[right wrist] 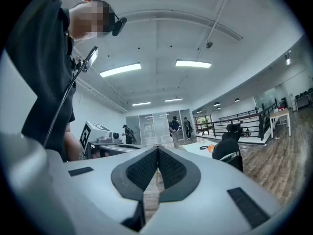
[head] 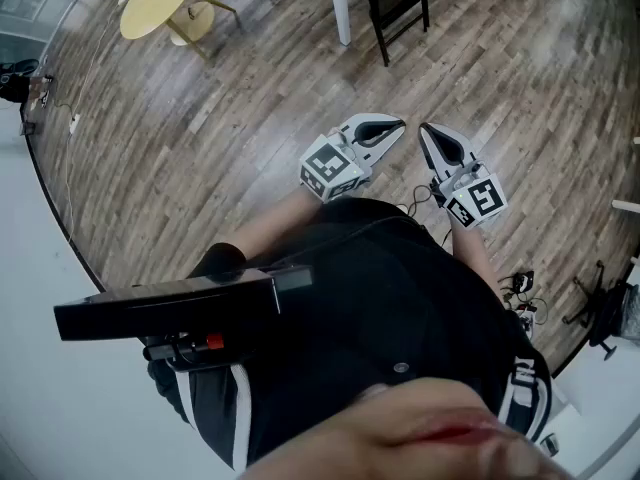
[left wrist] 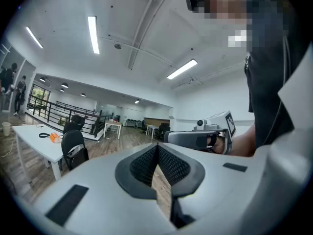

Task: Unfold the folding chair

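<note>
- I read this as a large open-plan office.
- A long white bench (left wrist: 29, 133) has a black office chair (left wrist: 73, 148) pulled up to it, and more desks (left wrist: 112, 126) stand further back.
- Strip lights (left wrist: 93, 33) run across a high white ceiling (left wrist: 146, 13).
- I see a wood-plank floor (head: 200, 138), a black railing (right wrist: 239, 117), and glass partitions (right wrist: 146, 126) where people (right wrist: 174, 127) stand.

Black chair (head: 396, 3) and white table (head: 343, 13) — both cut off at top edge.
</note>
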Demonstrator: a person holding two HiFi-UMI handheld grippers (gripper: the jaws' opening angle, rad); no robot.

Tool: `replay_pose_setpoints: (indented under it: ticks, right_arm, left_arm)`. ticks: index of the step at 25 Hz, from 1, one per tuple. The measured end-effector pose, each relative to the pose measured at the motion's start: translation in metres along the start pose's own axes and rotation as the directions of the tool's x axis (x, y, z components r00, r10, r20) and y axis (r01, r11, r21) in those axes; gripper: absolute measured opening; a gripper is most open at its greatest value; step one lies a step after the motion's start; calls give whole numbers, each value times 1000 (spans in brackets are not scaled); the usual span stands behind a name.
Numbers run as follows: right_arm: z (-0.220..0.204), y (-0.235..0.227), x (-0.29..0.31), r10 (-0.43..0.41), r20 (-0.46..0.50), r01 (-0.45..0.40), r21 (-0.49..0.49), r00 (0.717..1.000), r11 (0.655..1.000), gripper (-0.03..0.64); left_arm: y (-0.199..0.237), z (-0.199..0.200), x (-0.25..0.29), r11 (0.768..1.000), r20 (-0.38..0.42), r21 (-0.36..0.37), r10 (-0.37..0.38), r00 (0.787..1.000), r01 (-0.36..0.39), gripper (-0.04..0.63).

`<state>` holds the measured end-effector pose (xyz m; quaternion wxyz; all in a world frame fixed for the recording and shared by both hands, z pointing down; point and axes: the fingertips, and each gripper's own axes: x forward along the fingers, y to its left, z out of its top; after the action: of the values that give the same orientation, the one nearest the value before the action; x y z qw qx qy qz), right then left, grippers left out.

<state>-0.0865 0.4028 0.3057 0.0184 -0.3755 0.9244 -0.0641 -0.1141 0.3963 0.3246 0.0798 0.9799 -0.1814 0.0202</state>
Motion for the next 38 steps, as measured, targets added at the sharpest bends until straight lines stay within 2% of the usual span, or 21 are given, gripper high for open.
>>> replay_pose_setpoints:
  ticks: [10, 13, 18, 24, 30, 35, 38]
  right_arm:
    - [-2, 3, 8, 14, -7, -14, -1, 1000, 1000, 8]
    - [-1, 6, 10, 31, 1, -31, 16, 1000, 999, 8]
    - [-3, 15, 14, 56, 0, -56, 15, 998, 998, 8]
    - [-9, 32, 21, 99, -22, -99, 2, 995, 995, 8]
    - [-10, 33, 31, 62, -22, -62, -11, 998, 998, 8]
    - [-13, 41, 44, 62, -43, -63, -27, 997, 998, 8]
    - [-13, 47, 55, 68, -39, -69, -30, 997, 997, 8]
  left_arm:
    - [1, -4, -4, 1000, -2, -4, 14, 1000, -14, 4]
    - [0, 0, -9, 1000, 26, -7, 16, 1000, -16, 5]
    - [-5, 4, -22, 999, 50, 29, 12, 999, -13, 5]
    - [-9, -4, -35, 999, 26, 31, 15, 1000, -16, 4]
    - [2, -7, -42, 998, 20, 42, 48, 999, -49, 3]
    - [19, -5, -54, 996, 41, 8, 89, 995, -89, 3]
    - [26, -5, -62, 996, 46, 1, 87, 995, -87, 5]
